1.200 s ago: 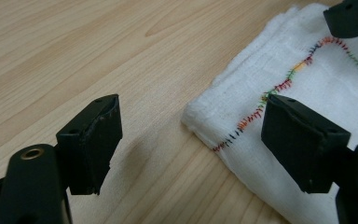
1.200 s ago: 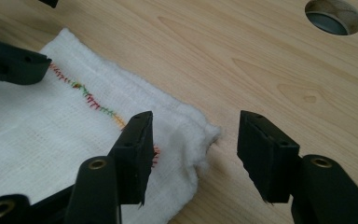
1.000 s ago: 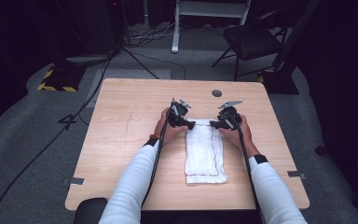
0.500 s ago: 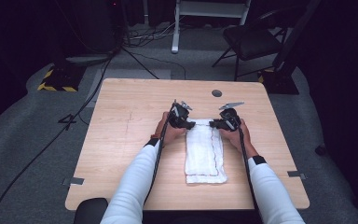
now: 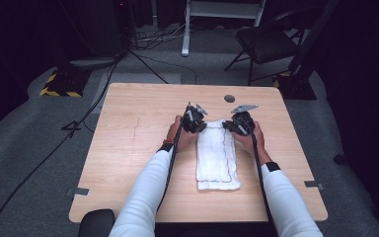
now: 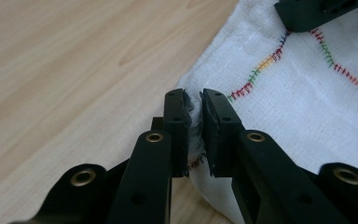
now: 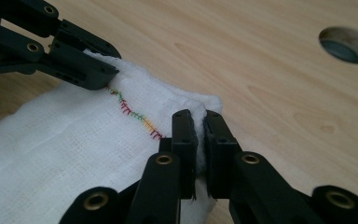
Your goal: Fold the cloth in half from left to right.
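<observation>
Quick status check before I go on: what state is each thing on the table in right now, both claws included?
Left claw: shut on the towel's far left corner.
Right claw: shut on the towel's far right corner.
Towel: white, folded into a long strip, lying flat on the table, far end pinched by both claws.
Table: light wood, bare around the towel.
Table hole: open, nothing through it.

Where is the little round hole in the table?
In the high view the round hole sits near the table's far edge, right of middle, just beyond the white cloth and the right gripper.
</observation>
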